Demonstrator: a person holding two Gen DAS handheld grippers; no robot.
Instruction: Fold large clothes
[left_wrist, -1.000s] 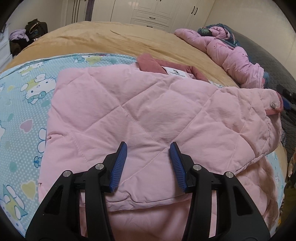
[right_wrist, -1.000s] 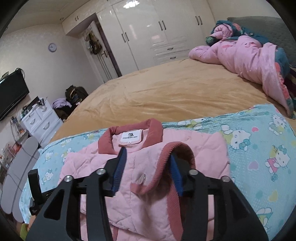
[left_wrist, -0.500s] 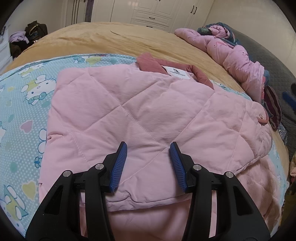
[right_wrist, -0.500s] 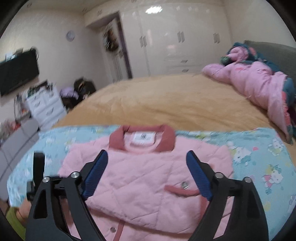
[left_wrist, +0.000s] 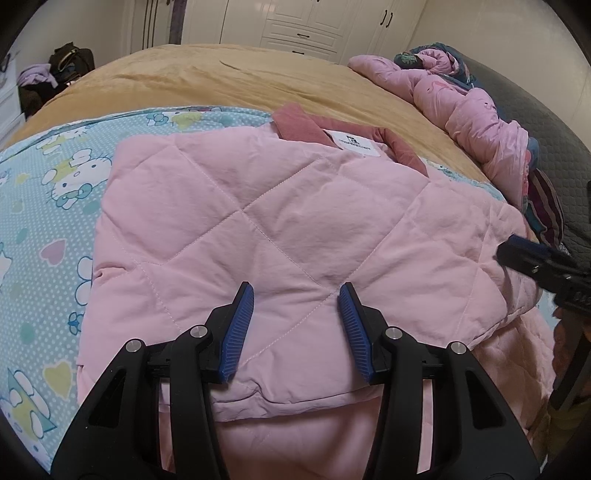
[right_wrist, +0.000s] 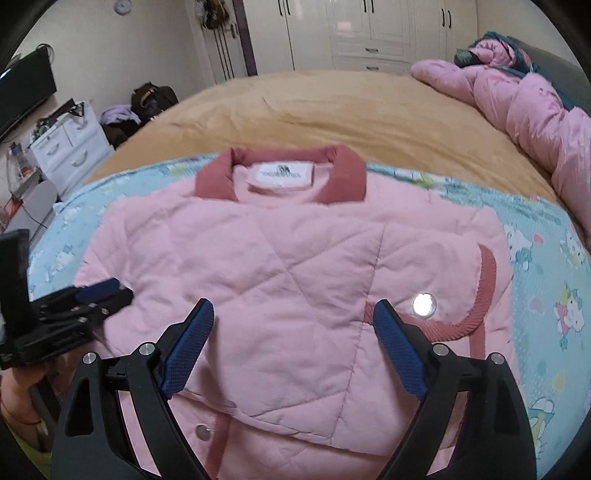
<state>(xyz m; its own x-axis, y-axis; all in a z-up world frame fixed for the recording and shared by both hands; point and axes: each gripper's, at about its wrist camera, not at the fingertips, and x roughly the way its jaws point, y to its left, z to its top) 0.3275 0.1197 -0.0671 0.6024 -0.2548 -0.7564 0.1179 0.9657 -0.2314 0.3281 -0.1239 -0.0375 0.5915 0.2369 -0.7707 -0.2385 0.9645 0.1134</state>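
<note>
A pink quilted jacket with a dark pink collar lies flat on the bed, both sleeves folded in over its front. The right sleeve's ribbed cuff and silver snap rest on the jacket. My left gripper hovers low over the lower part of the jacket, its jaws apart with only flat fabric under them. My right gripper stands wide open over the jacket's lower front, gripping nothing. Each gripper shows in the other's view: the right gripper at the right edge, the left gripper at the left.
The jacket lies on a blue cartoon-cat sheet spread over a tan bedspread. A bunched pink quilt lies along the right side of the bed. White wardrobes, a white drawer unit and a dark bag stand beyond.
My right gripper let go of the sleeve cuff, opened wide and dropped closer to the jacket. The sleeve now lies folded across the front. The left gripper has not moved.
</note>
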